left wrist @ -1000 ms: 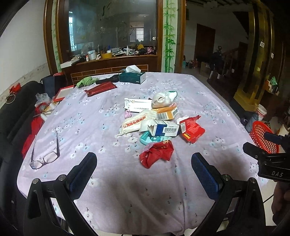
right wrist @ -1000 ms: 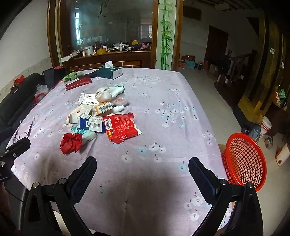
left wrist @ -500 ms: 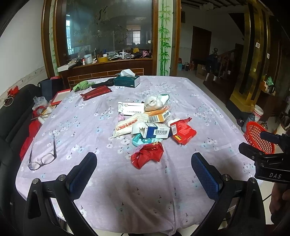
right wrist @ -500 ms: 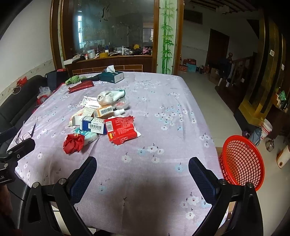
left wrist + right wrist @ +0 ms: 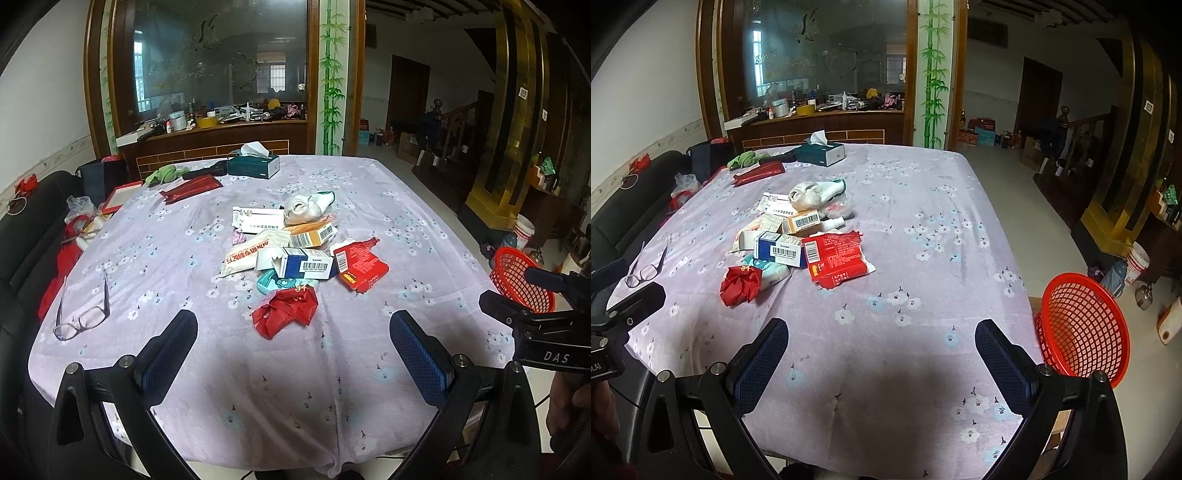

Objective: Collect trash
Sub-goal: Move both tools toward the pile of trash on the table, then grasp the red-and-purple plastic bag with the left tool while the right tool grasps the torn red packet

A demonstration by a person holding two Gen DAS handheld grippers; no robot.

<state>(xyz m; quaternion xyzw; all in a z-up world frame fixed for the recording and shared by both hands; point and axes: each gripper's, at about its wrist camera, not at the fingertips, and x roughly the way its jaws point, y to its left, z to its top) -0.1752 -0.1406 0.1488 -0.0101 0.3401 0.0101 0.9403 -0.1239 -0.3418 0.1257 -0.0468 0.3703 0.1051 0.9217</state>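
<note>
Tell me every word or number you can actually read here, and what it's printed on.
"DAS": on the black body of the right gripper, seen from the left wrist view.
"94": seemingly on the crumpled red wrapper, faint.
Print and barcodes on the blue-and-white box, orange box and red packet: too blurred to read.

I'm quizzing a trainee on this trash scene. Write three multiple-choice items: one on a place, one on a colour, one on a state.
1. Where is the basket?
A. On the tablecloth
B. Off the table's right edge, lower than the tabletop
C. On the back counter

2. What colour is the crumpled wrapper nearest the grippers?
A. Red
B. Green
C. Yellow

3. How are the right gripper and the left gripper?
A. Both shut on trash
B. One holds a box
C. Both open, holding nothing

Answers: B, it shows beyond the cloth's right edge; A, it is red in both views; C, the fingers stand wide apart over bare cloth.
</note>
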